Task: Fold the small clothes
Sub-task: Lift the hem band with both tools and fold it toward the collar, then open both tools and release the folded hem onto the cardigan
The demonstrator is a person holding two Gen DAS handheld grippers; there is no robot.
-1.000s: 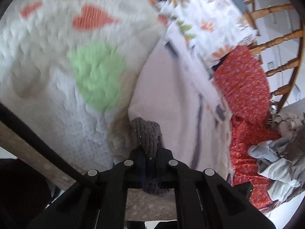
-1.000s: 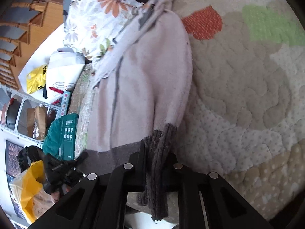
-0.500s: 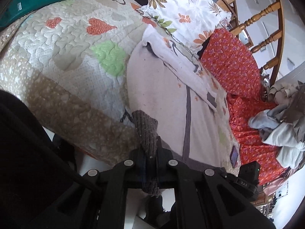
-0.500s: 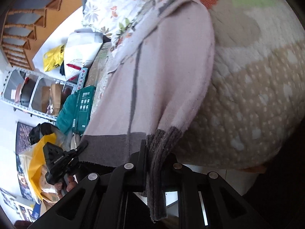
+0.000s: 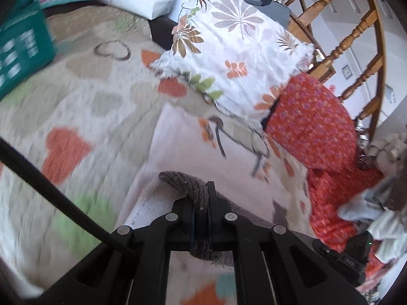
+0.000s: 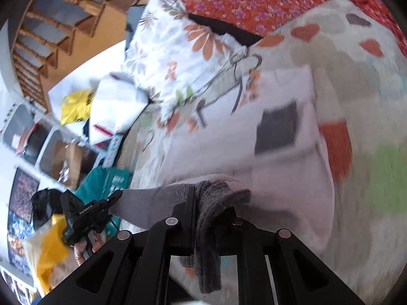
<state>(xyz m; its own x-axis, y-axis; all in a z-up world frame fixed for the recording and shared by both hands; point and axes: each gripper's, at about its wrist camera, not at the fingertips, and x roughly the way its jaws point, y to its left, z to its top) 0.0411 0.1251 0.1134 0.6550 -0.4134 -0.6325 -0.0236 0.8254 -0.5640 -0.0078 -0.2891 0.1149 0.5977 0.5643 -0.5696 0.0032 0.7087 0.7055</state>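
Note:
A small pale pink knit sweater [image 5: 203,162] with a grey ribbed hem lies on the heart-patterned quilt [image 5: 84,117]. My left gripper [image 5: 202,203] is shut on one corner of the grey hem [image 5: 183,180]. My right gripper [image 6: 201,203] is shut on the other hem corner [image 6: 216,195]. The hem edge is lifted and carried over the sweater's body [image 6: 279,152], which shows a grey pocket patch [image 6: 277,129]. The left gripper also shows in the right wrist view [image 6: 86,213].
A floral pillow [image 5: 234,48] and an orange flowered cushion [image 5: 313,124] lie at the far end. A pile of grey clothes [image 5: 381,203] sits right. A teal box [image 5: 17,50] lies on the quilt's left. A wooden chair [image 5: 356,38] stands behind.
Both grippers have lifted the hem from the bed's near edge and carried it forward over the sweater toward the pillow. The sweater's lower half now folds over itself.

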